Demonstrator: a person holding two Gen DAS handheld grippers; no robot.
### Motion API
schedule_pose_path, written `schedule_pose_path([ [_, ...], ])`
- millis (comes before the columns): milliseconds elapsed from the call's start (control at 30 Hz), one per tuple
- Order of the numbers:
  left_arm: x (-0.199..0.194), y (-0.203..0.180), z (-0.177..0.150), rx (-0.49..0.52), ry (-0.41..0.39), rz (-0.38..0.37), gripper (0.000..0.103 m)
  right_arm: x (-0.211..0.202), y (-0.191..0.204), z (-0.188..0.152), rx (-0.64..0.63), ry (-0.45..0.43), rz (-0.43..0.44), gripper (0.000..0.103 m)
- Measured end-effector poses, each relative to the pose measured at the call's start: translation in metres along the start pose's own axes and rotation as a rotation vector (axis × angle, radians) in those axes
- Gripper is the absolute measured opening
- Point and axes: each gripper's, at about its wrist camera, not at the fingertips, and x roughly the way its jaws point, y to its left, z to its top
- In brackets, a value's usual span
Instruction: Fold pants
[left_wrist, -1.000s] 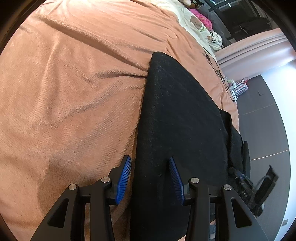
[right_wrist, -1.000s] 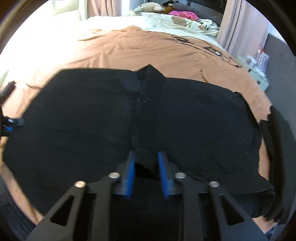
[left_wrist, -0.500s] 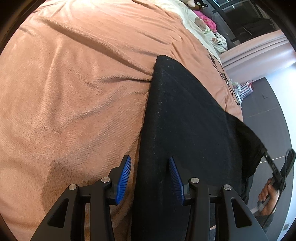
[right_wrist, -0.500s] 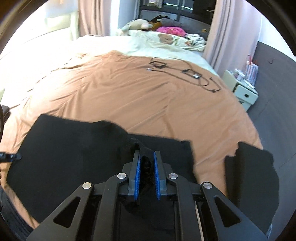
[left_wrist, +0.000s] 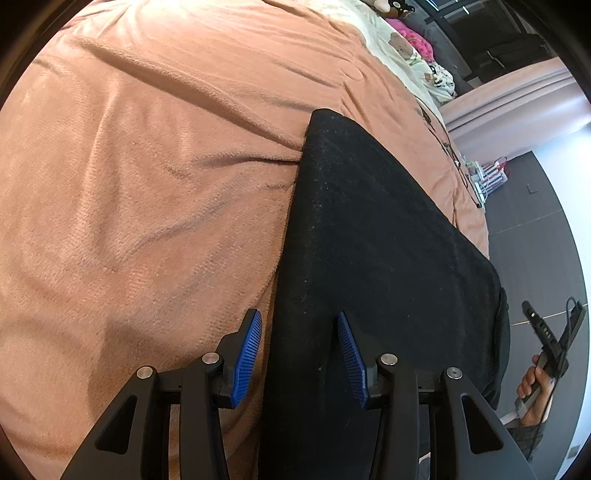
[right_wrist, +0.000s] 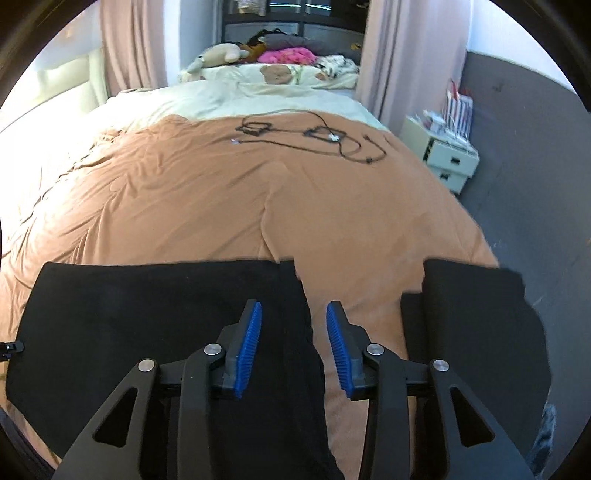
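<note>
Two grippers hang over a bed spread with a brown blanket (right_wrist: 192, 206), and black pants (right_wrist: 155, 317) lie flat across its near end. In the right wrist view the right gripper (right_wrist: 293, 341) has just been opening; its blue pads (right_wrist: 249, 343) stand apart, with the right-hand edge of the pants and a strip of bare blanket under the gap, and neither pad presses on the cloth. Well to the right of that edge a second piece of black cloth (right_wrist: 476, 325) lies at the blanket's corner, apart from the main panel, with blanket showing between them; whether it is joined to the pants cannot be told. In the left wrist view the left gripper (left_wrist: 299, 354) also has its jaws apart, above the long left edge of the pants (left_wrist: 369, 258), one pad over the blanket and the other over the black fabric, and nothing is clamped. At the right rim of that view a hand (left_wrist: 535, 387) holds the other tool. Farther up the bed a tangle of black cables (right_wrist: 317, 138) rests on the blanket, near the cream sheet (right_wrist: 229, 99). Beyond lie stuffed toys (right_wrist: 221, 55) and a pink bundle (right_wrist: 288, 55). Beside the bed stands a small white drawer unit (right_wrist: 447, 158) with clutter on top, against a grey wall, and pink curtains (right_wrist: 402, 62) hang at the head.
</note>
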Motion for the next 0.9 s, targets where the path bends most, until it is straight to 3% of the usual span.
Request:
schedule_pose_path([
  [233, 0.006, -0.001, 0.004, -0.001, 0.003, -0.006, 0.046, 0.029, 0.012, -0.015, 0.028, 0.047, 0.177, 0.035],
  [400, 0.011, -0.002, 0.011, -0.010, 0.005, -0.010, 0.046, 0.078, 0.030, -0.013, 0.000, 0.109, 0.229, 0.035],
  [667, 0.020, -0.008, 0.025, -0.009, 0.007, -0.001, 0.044, 0.130, 0.008, 0.019, 0.017, 0.166, 0.161, 0.033],
  [900, 0.028, -0.012, 0.035, -0.017, 0.006, 0.003, 0.044, 0.165, 0.018, 0.048, 0.006, 0.179, 0.080, 0.027],
])
